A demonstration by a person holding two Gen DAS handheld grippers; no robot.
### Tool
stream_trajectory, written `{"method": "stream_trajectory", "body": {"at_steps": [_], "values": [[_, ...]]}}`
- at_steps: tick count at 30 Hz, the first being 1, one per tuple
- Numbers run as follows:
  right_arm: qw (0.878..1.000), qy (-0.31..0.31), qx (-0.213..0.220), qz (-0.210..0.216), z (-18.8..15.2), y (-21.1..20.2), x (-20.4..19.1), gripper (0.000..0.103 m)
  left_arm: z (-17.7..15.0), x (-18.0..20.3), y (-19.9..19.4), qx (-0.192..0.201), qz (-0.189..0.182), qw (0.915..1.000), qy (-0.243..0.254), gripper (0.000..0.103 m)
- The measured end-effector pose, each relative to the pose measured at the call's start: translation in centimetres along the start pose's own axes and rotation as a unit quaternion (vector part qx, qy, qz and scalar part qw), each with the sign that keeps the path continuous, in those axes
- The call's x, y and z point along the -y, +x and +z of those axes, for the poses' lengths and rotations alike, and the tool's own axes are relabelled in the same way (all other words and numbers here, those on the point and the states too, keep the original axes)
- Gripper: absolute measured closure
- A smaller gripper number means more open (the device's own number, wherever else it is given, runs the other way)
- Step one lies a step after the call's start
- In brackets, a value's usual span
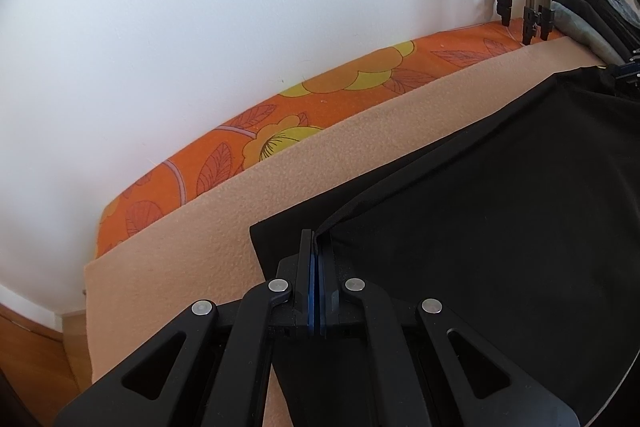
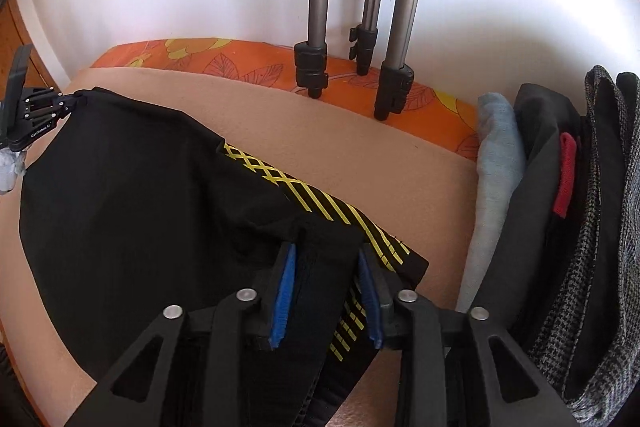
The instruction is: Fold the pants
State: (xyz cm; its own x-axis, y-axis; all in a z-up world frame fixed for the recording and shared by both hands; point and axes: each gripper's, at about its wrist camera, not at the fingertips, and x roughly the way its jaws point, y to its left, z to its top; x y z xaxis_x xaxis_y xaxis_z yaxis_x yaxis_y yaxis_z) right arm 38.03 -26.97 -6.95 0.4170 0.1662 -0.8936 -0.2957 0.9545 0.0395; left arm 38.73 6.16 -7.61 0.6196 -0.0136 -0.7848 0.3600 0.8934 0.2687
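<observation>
Your left gripper (image 1: 316,247) is clamped tight on a corded hem edge of the black pants (image 1: 480,211), which pins that end so the cloth stays taut across the peach blanket (image 1: 192,227). The pants lie spread over the near half of that blanket, well clear of the orange floral sheet (image 1: 320,99) along the far wall.

Your right gripper (image 2: 326,259) straddles a raised ridge of the waistband end, just left of the yellow lattice stripe (image 2: 320,203). Its blue pads (image 2: 285,287) stand a little apart with black fabric between them; whether they actually press on it I cannot tell, since the fold hides the contact. Placed there, it looks set to carry that end over.

The folded clothes pile (image 2: 560,187) sits at the right, and tripod legs (image 2: 316,27) stand on the far sheet.
</observation>
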Motion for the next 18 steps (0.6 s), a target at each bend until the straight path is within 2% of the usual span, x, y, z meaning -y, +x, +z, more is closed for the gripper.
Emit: {"method": "stream_trajectory", "body": {"at_steps": [2, 7, 9, 13, 18], "values": [[1.0, 0.02, 0.015, 0.012, -0.6, -1.0, 0.1, 0.101, 0.0, 0.0, -0.4, 0.001, -0.002, 1.0, 0.001, 0.103], [0.997, 0.021, 0.062, -0.03, -0.6, -4.3, 0.4, 0.103, 0.7, -0.1, -1.0, 0.008, -0.01, 0.9999, -0.006, 0.103], [0.998, 0.02, 0.053, -0.04, -0.1, -4.1, 1.0, 0.103, 1.1, 0.0, -0.4, 0.003, -0.006, 1.0, -0.005, 0.103], [0.995, -0.013, 0.031, -0.094, 1.1, -1.8, 0.5, 0.103, 1.6, 0.4, 1.1, -0.015, -0.002, 0.9999, -0.007, 0.103], [0.99, -0.053, 0.011, -0.128, 0.7, 0.0, -0.9, 0.102, 1.6, 0.1, 1.7, -0.022, 0.018, 0.9996, -0.006, 0.098]]}}
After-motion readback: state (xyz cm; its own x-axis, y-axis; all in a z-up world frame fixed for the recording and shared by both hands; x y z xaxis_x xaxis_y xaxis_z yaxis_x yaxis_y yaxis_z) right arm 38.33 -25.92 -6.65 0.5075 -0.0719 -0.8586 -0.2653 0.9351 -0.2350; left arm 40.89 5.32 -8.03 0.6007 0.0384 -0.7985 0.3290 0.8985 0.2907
